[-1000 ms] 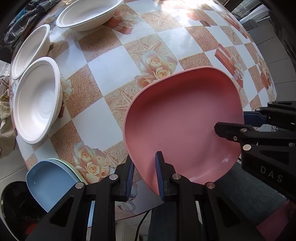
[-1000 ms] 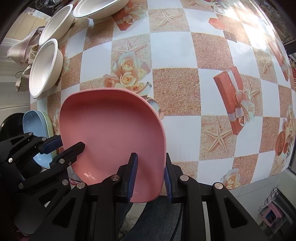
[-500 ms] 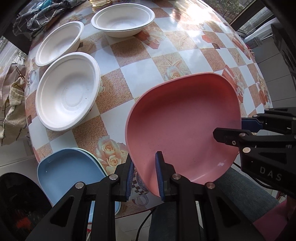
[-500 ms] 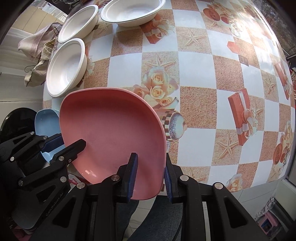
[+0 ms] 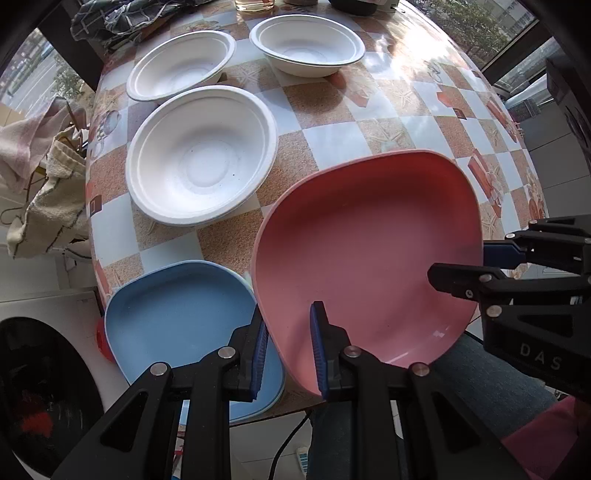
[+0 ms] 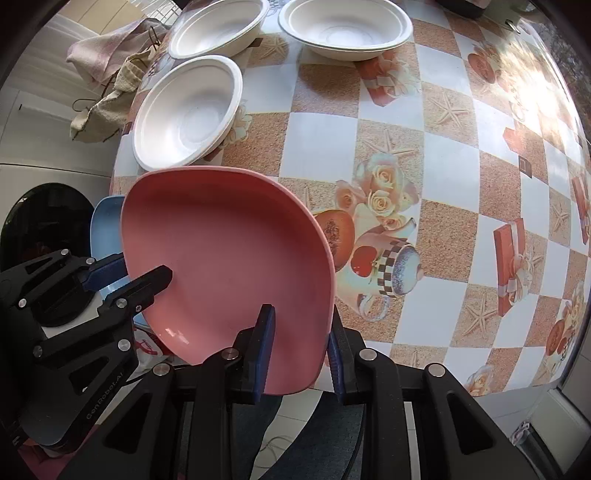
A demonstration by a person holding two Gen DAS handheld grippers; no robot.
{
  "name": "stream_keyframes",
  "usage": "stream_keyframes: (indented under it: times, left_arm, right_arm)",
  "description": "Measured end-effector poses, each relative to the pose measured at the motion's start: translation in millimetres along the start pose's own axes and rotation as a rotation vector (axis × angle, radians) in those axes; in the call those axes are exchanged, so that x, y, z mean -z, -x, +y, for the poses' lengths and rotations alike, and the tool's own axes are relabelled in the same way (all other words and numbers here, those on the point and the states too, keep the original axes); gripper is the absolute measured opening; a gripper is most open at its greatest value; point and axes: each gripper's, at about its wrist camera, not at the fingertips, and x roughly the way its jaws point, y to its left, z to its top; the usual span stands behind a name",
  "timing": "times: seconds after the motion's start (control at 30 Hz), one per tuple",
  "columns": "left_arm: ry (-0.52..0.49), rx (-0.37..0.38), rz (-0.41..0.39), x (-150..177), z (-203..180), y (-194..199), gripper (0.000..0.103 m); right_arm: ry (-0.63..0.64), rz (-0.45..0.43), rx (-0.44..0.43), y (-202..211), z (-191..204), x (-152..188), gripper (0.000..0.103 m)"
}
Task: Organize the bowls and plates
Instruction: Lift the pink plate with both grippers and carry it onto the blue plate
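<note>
Counter (image 5: 332, 140) covered with a checked oilcloth of white and sandy-brown squares printed with roses (image 6: 384, 199), starfish, a teapot (image 6: 388, 269) and red gift boxes (image 6: 511, 262). Strong sunlight glare on the far right portion. Off the left edge: a cream towel (image 5: 48, 214) and a pinkish cloth (image 5: 18, 147), both draped. Near left, below counter level: a white appliance with a dark round door (image 5: 40, 387). Dark patterned fabric (image 5: 122, 18) lies at the far edge.
</note>
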Motion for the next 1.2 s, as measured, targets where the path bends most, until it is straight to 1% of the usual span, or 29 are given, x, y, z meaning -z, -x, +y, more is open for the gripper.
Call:
stream_keyframes:
  times: [0.13, 0.33, 0.53, 0.73, 0.93, 1.1, 1.2]
  left_arm:
    - [0.039, -0.008, 0.01, 8.8, 11.9, -3.1, 0.025]
    - [0.108, -0.046, -0.004, 22.9, 35.6, 2.2, 0.028]
    - [0.179, -0.078, 0.013, 41.3, 63.9, 2.3, 0.028]
    - [0.227, -0.106, 0.027, 57.1, 86.5, 0.7, 0.028]
    - [0.267, -0.119, 0.033, 64.5, 101.8, -4.6, 0.028]
    - [0.289, -0.124, 0.03, 65.0, 108.2, -7.7, 0.028]
    - [0.319, -0.113, 0.024, 64.1, 112.8, -8.5, 0.039]
  right_arm:
    - [0.041, 0.028, -0.003, -10.7, 11.9, -2.4, 0.03]
    - [0.126, 0.047, -0.011, -19.7, 33.2, -14.3, 0.03]
    - [0.185, 0.076, -0.035, -36.9, 63.4, -26.2, 0.03]
    - [0.263, 0.11, -0.035, -48.9, 90.8, -26.1, 0.03]
    - [0.307, 0.14, -0.027, -59.5, 99.5, -27.7, 0.03]
    - [0.296, 0.151, -0.03, -72.3, 100.0, -35.5, 0.03]
    - [0.302, 0.148, -0.04, -73.0, 95.3, -34.2, 0.03]
